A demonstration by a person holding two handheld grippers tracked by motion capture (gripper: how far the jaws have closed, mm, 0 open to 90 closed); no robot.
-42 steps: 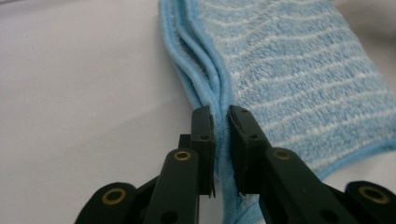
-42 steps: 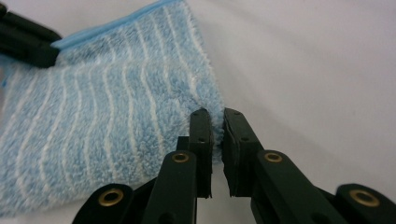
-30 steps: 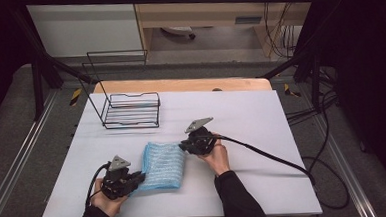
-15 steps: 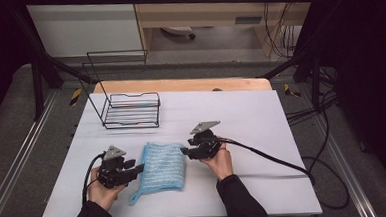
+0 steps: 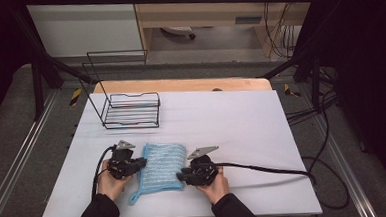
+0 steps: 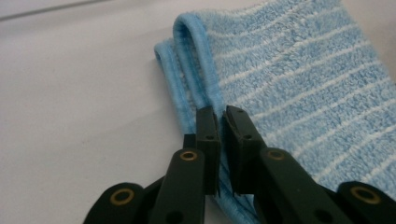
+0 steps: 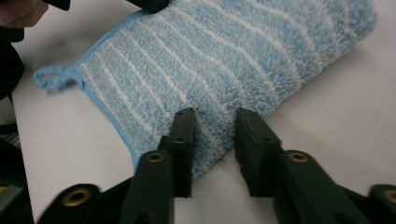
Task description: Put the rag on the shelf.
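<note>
From the high view I saw the blue striped towel (image 5: 160, 167) lying folded on the white table (image 5: 241, 121), directly between my two grippers. The left gripper (image 5: 134, 164) sat at the towel's left edge and the right gripper (image 5: 183, 176) at its lower right edge, each held in a hand. Well beyond the left gripper, toward the far side of the table, stood a black wire rack (image 5: 131, 110).

In the left gripper view, the jaws were nearly together, pinching the towel's (image 6: 289, 79) bound blue hem, which rose in a folded loop just ahead of the tips. Bare table lay off to the jaws' left.

In the right gripper view, the jaws stood apart, straddling the towel's (image 7: 224, 65) near edge, with pile between them but not clamped. The towel's hanging loop (image 7: 51, 77) lay far off to the jaws' left, flat on the table.
</note>
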